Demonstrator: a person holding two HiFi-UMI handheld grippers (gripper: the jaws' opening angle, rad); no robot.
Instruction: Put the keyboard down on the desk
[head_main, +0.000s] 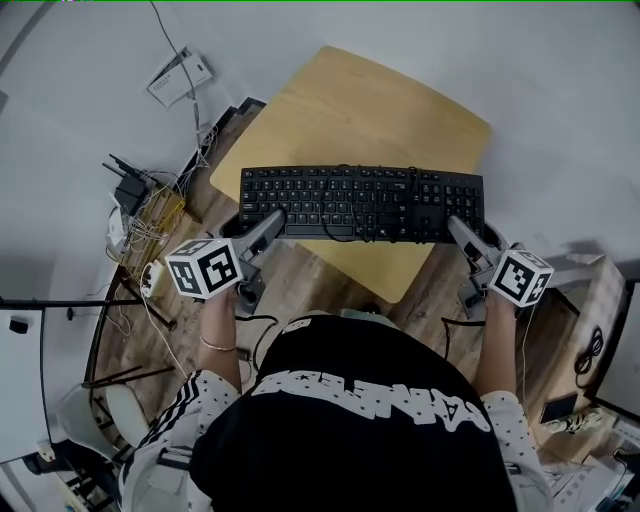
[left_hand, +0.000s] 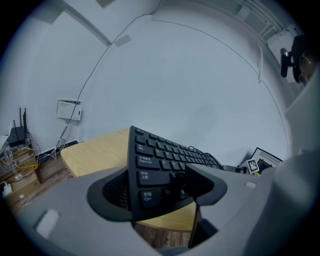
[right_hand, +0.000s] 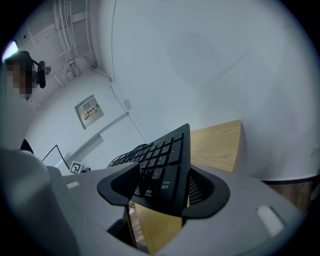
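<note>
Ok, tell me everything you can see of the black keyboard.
The keyboard is a black, full-size plastic board with a number pad and white key legends. It is level and crosswise over the light wooden desk; whether it touches the top is unclear. The left tongs clamp its left end, the right tongs its right end. Its black cable loops across the keys.
</note>
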